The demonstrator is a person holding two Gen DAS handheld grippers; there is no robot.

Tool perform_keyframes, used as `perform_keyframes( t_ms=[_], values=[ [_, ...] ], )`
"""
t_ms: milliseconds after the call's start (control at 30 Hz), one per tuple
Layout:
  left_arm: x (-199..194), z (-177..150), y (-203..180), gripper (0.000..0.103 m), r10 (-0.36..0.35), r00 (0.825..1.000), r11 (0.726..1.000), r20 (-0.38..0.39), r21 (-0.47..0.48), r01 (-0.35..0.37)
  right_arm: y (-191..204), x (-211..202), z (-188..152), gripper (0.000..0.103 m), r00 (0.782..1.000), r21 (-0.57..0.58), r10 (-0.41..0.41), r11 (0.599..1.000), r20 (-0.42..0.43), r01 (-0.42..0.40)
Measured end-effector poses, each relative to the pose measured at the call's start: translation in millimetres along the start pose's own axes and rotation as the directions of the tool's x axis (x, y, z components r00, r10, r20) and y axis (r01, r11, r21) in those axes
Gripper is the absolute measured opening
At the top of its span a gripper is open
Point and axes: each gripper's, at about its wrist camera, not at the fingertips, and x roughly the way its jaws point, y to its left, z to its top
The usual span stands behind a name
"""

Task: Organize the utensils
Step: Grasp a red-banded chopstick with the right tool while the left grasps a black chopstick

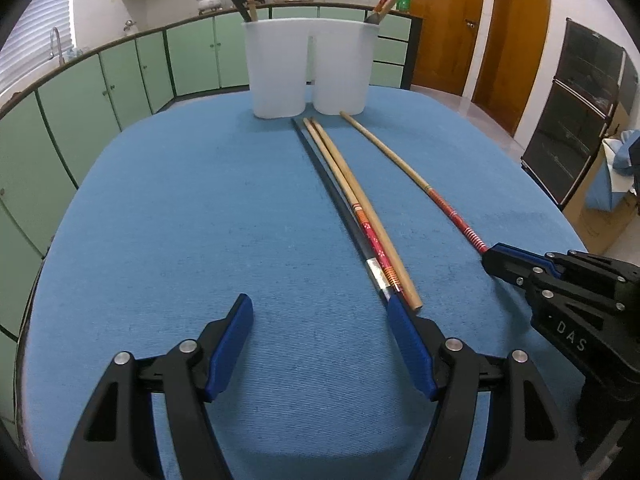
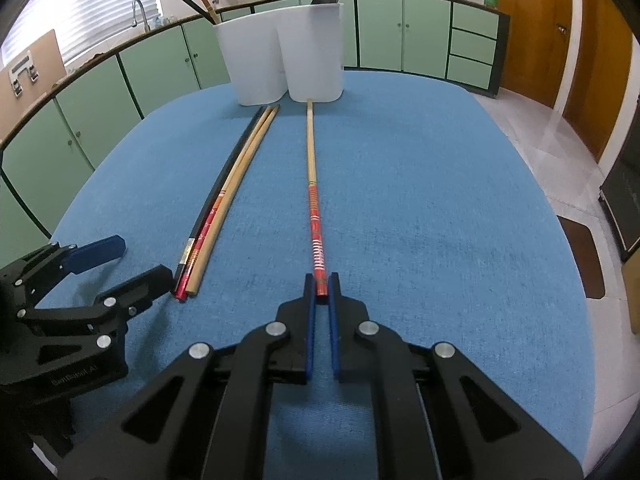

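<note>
A white double-cup holder (image 1: 310,68) stands at the far side of the blue table (image 1: 180,220) with several chopsticks and a dark utensil in it; it also shows in the right wrist view (image 2: 282,56). A bundle of three chopsticks (image 1: 352,208), one black and two wooden, lies lengthwise in the middle (image 2: 218,204). A single red-and-wood chopstick (image 2: 313,196) lies apart to the right (image 1: 416,184). My right gripper (image 2: 321,292) is shut on its red near end. My left gripper (image 1: 320,320) is open and empty, its right finger beside the bundle's near end.
Green cabinets (image 1: 120,76) with a sink and a pot line the far wall. Wooden doors (image 1: 508,36) and a dark rack (image 1: 576,108) stand to the right. The left gripper (image 2: 116,268) shows at the left edge of the right wrist view.
</note>
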Motion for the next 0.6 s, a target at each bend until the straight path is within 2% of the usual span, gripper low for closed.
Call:
perform_keyframes(
  t_ms=[300, 400, 600],
  values=[
    [-4, -1, -6, 0.069, -0.012, 1.0, 1.0, 0.013, 0.005, 0.012, 1, -1, -1, 0.006, 1.0, 0.0, -0.001, 1.0, -0.001, 0.001],
    [0, -1, -10, 0.07, 0.002, 1.0, 1.0, -0.004, 0.019, -0.002, 0, -1, -1, 0.006, 1.0, 0.0, 0.0, 1.0, -0.001, 0.0],
    [-1, -2, 2, 0.071, 0.038, 0.999, 0.999, -0.007, -0.026, -0.038, 1, -1, -1, 0.006, 1.0, 0.0, 0.0, 1.0, -0.001, 0.0]
  ],
)
